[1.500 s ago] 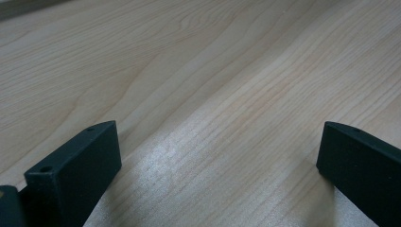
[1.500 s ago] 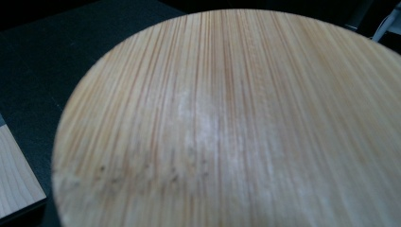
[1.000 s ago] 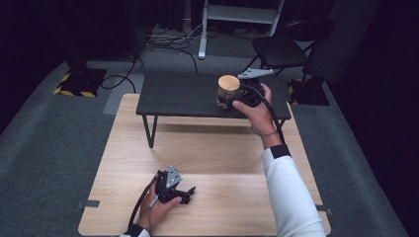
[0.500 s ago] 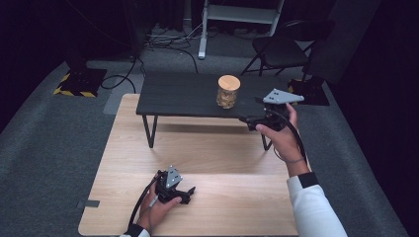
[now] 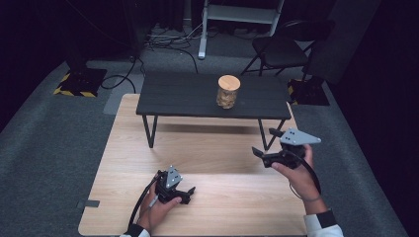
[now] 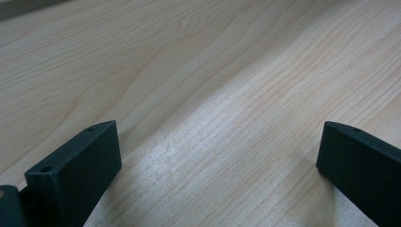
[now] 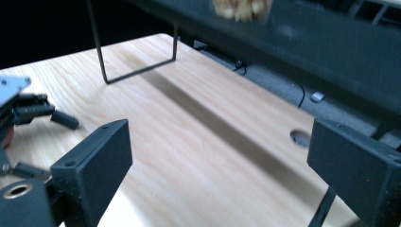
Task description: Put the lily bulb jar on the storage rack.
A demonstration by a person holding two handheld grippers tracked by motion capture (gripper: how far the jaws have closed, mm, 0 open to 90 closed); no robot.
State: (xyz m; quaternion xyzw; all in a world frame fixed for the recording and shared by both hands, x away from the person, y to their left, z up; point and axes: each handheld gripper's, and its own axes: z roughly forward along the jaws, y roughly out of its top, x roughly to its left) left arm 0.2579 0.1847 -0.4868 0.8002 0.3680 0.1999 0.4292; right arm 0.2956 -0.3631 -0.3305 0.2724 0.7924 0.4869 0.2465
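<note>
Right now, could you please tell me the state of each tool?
Left tool: open, holding nothing.
Right tool: open, holding nothing.

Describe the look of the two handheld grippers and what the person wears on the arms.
Both grippers are black with blocky, flat-faced jaws that have small holes. The left gripper and right gripper each carry a grey three-cornered plate with dark dots and trail a black cable. White sleeves with dark cuffs show at both wrists; the right wrist has a thin band.

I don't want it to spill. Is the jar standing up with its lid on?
Yes. The jar stands upright on the black table, and its round wooden lid sits flat on top.
</note>
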